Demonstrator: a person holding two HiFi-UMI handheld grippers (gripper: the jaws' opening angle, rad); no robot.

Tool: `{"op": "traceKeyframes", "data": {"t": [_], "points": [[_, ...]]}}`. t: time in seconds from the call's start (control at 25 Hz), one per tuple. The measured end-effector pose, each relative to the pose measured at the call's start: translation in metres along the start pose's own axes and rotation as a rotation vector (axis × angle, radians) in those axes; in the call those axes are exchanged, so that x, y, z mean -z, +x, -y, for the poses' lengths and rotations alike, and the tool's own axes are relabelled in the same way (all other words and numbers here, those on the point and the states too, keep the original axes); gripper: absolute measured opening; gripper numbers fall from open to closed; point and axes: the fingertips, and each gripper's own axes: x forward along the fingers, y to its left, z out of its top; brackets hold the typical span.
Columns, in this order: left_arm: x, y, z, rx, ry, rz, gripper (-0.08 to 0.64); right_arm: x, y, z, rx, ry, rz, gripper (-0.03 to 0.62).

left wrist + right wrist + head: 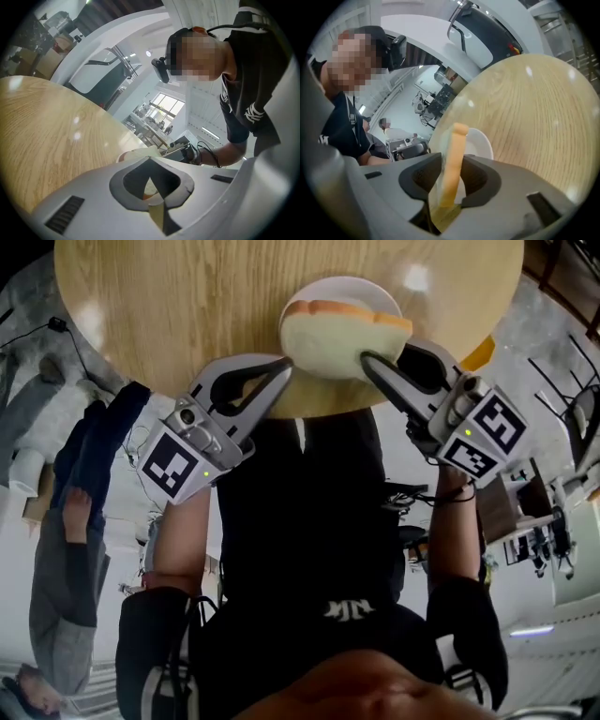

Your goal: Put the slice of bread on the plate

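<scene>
In the head view, the slice of bread [337,334] hangs over the white plate [349,285], which sits at the near edge of the round wooden table [187,296]. Your right gripper [370,362] has the slice by its near right edge. Your left gripper [284,364] points in from the other side, its tips just beside the slice's left edge. Whether they touch it, you cannot tell from here.

In the left gripper view the jaws are closed tip to tip with nothing between them. The pale slice [139,152] shows just past them, at the table's edge.

In the right gripper view the slice [457,140] stands edge-on between the pads, crust toward the camera, and both pads lie against it — a grip at about half the jaws' width. The plate [482,140] lies directly beyond it.

Judging from this, you are at the placing step: the bread has been carried over the plate but not yet laid flat on it. The next move calls for lowering the right gripper until the slice rests on the plate, then spreading the jaws and drawing back along their line — gently, since soft bread may cling to a pad and drag off the rim.
</scene>
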Motion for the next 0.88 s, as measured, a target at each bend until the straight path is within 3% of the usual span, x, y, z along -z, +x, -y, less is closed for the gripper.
{"op": "traceKeyframes", "data": {"t": [0.36,0.64,0.88], "points": [[0.017,-0.002,-0.031,0.014,-0.022,-0.015,0.012,0.003,0.029,0.023,0.190,-0.126,-0.048,0.164],[0.012,0.005,-0.031,0.019,-0.023,-0.013,0.012,-0.002,0.021,0.037,0.353,-0.249,-0.059,0.218],[0.011,0.008,-0.028,0.027,-0.020,-0.015,0.012,-0.009,0.019,0.045,0.438,-0.358,-0.072,0.247]]}}
